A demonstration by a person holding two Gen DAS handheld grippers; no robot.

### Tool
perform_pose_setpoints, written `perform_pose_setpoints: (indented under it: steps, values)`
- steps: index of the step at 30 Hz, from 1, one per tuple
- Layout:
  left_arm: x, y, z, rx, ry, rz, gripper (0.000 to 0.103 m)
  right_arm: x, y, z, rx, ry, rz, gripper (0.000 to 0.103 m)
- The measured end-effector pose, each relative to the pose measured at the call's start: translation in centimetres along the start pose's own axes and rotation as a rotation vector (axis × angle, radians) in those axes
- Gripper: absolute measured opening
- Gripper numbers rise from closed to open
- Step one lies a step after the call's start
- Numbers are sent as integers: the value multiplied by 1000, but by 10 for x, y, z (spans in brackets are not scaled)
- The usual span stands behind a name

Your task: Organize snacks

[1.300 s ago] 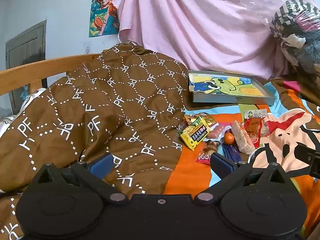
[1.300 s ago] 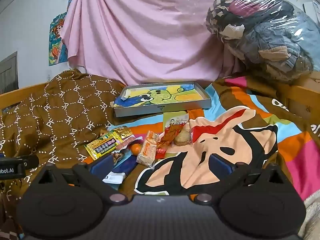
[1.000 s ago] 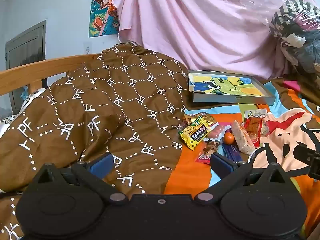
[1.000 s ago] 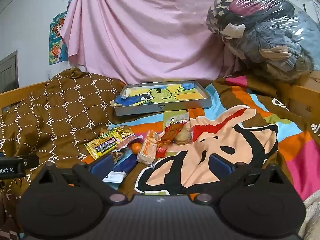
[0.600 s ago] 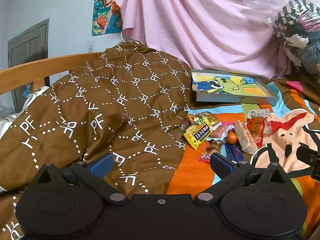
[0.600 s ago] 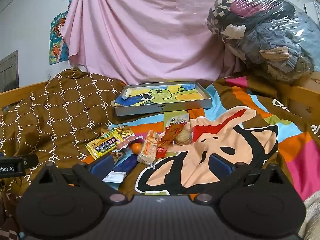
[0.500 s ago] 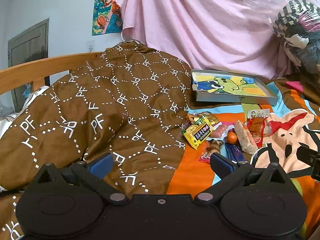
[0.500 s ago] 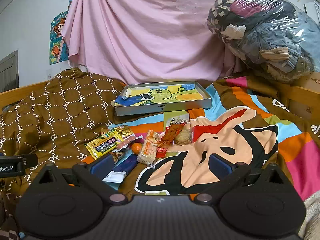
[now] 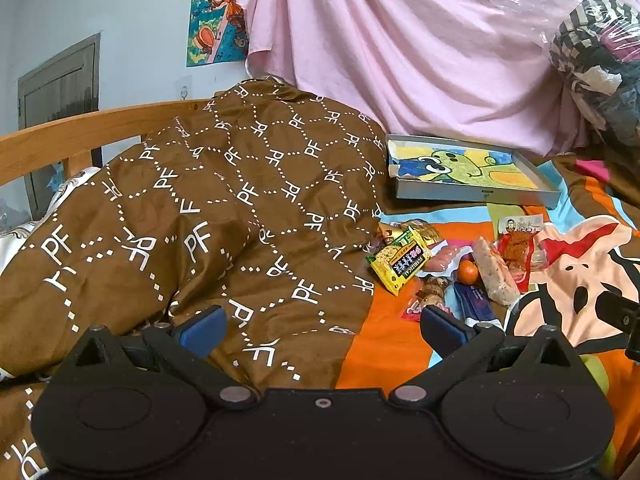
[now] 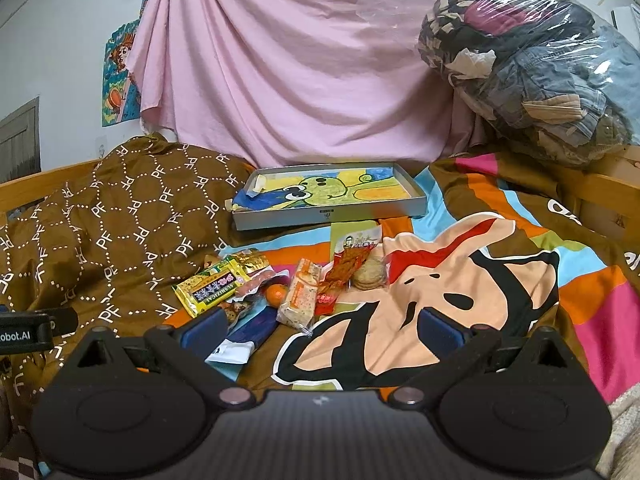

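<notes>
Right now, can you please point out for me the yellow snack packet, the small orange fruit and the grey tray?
yellow snack packet (image 10: pixel 208 290): right wrist view, middle of its printed front.
small orange fruit (image 9: pixel 467 271): left wrist view, middle of its round skin.
grey tray (image 10: pixel 328 214): right wrist view, its near front wall.

— Where are the snacks?

— Heaped mid-frame on the bedspread: a yellow packet (image 10: pixel 210 289) lying flat at the left, a small orange fruit (image 10: pixel 275 293) touching a pale wafer bar (image 10: pixel 301 298), and a red spicy strip pack (image 10: pixel 349 265) beside a round biscuit (image 10: pixel 370 274).

— And the tray?

— The grey tray (image 10: pixel 256 223) sits above them, level, holding a cartoon picture.
</notes>
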State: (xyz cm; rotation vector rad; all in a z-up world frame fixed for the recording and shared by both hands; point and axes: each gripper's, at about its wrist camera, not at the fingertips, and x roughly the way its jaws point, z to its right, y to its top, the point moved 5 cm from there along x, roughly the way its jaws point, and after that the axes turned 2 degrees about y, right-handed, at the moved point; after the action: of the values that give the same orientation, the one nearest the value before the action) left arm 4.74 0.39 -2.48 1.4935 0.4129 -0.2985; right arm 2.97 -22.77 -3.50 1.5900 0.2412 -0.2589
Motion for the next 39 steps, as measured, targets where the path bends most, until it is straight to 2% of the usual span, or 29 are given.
perform_pose_setpoints:
  steps: [10,23,31,39]
  values:
    - [2,-3,3,11,-2,-4,102,2,-2,-3,-13,3,-14,103]
    - [8,-3,9,58,8,-2,102,6,0,-3,-3,50,-30,103]
    - [14,0,13,80,24,-7,102,4,26,11,57,139,64,103]
    - [30,16,27,58,6,3,102,17,57,36,-33,142,137,103]
